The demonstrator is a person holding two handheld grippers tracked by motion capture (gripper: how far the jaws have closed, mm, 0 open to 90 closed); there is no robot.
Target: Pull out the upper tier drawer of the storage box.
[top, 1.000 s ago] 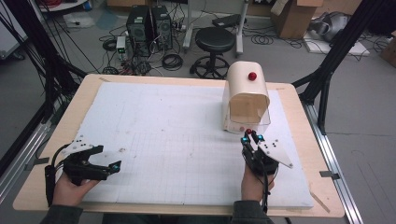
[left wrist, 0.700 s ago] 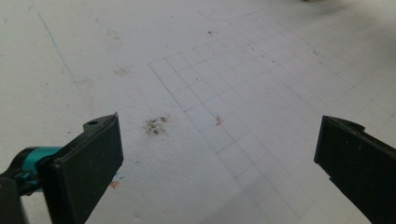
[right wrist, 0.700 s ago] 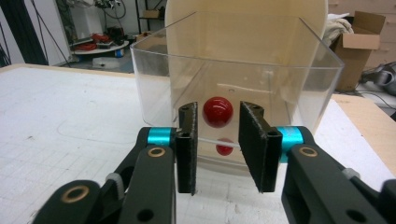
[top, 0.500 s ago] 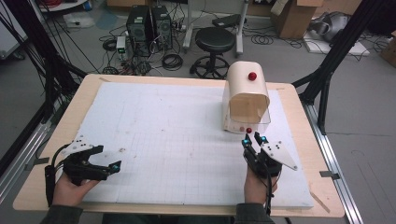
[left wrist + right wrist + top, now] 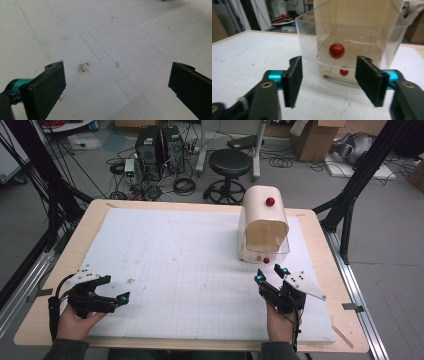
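Right gripper [image 5: 270, 275] just short of the bread box [image 5: 263, 227], aimed at its clear front flap [image 5: 352, 47]; jaws parted and just been opening, nothing between them; in the right gripper view, black pads [image 5: 294, 80] standing to either side of the flap's red knob [image 5: 337, 50], apart from it; flap down and closed, a second red spot below the knob seen through or mirrored in the plastic, cannot tell which

Bread box cream-coloured with a rounded top, standing on the far right part of the white gridded mat [image 5: 175, 260], another red knob [image 5: 270, 201] on its top; mat spread over the wooden table [image 5: 90, 222]

Left gripper [image 5: 117, 299] at the near left of the mat, well apart from the box, resting low in the left hand [image 5: 75, 317]; jaws spread wide, nothing gripped; between them in the left gripper view, bare mat with a dark smudge [image 5: 83, 67] and faint grid lines

Black stool [image 5: 230, 165] and computer towers [image 5: 160, 145] on the floor beyond the table
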